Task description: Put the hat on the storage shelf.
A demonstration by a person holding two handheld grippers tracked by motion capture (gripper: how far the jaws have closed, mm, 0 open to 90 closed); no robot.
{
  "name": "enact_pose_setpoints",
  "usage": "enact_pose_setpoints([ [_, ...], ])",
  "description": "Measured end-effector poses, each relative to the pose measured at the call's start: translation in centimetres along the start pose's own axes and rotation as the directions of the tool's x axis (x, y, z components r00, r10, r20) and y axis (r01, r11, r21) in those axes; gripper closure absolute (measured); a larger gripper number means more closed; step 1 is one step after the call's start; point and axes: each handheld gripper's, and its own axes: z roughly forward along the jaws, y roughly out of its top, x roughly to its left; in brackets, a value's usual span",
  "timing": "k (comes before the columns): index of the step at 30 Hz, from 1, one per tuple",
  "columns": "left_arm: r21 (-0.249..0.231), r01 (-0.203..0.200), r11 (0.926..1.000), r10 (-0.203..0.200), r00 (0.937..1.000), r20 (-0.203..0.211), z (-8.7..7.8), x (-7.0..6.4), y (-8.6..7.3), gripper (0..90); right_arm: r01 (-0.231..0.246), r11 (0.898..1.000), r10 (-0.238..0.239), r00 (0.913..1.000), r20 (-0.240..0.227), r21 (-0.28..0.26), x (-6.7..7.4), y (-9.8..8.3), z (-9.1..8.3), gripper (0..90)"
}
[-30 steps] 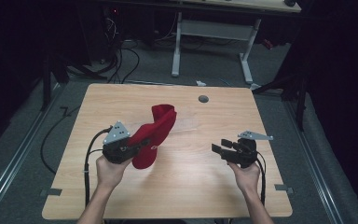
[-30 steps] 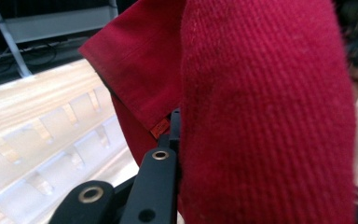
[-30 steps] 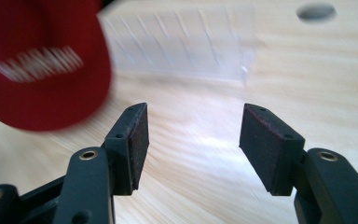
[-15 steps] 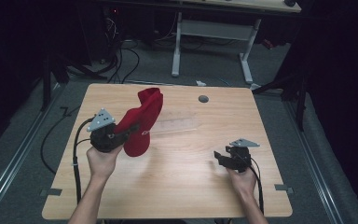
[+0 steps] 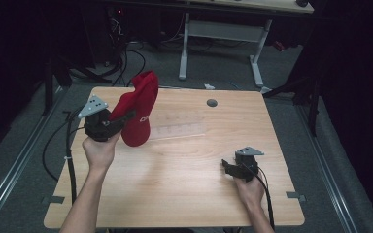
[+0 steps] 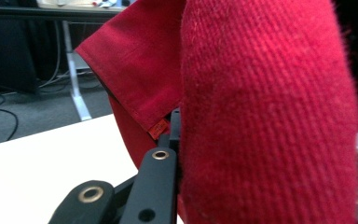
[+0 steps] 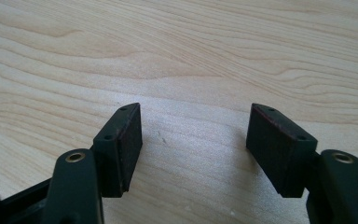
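A red knitted cloth (image 5: 140,110) hangs upright above the left part of the wooden table (image 5: 175,194), its lower end just over the tabletop. My left gripper (image 5: 125,118) is shut on it from the left. In the left gripper view the red cloth (image 6: 270,116) drapes over the jaws, leaving one black finger (image 6: 156,186) visible beside a hemmed edge. My right gripper (image 5: 226,167) sits low over the table's front right. In the right gripper view my right gripper (image 7: 193,140) has just been opening its jaws, with only bare wood between the pads.
A clear plastic strip (image 5: 179,130) lies flat on the table just right of the cloth. A round grey cable hole (image 5: 212,103) sits near the far edge. Cables (image 5: 58,141) trail off the left side. Another desk's legs (image 5: 255,53) stand behind.
The left hand has carried the red cloth up and to the left. The right hand has sunk toward the table's front right, and its jaws stand wider.
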Motion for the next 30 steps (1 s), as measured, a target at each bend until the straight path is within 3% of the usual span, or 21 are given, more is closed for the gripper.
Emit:
enact_pose_setpoints([
  [15, -0.046, -0.037, 0.9983, 0.032, 0.9943, -0.102, 2.5, 3.2, 0.4, 80.3, 0.001, 1.0, -0.001, 1.0, 0.0, 0.0, 0.0, 0.0, 0.0, 35.6],
  [21, -0.025, -0.081, 0.9964, 0.076, 0.9866, -0.144, 3.6, 4.0, -0.4, 80.3, 0.001, 1.0, -0.001, 1.0, 0.0, 0.0, 0.0, 0.0, 0.0, 35.5],
  [30, -0.027, -0.094, 0.9952, 0.088, 0.9826, -0.164, 4.2, 5.0, -0.6, 80.2, 0.001, 1.0, -0.001, 1.0, 0.001, 0.0, 0.0, 0.0, 0.1, 35.4],
])
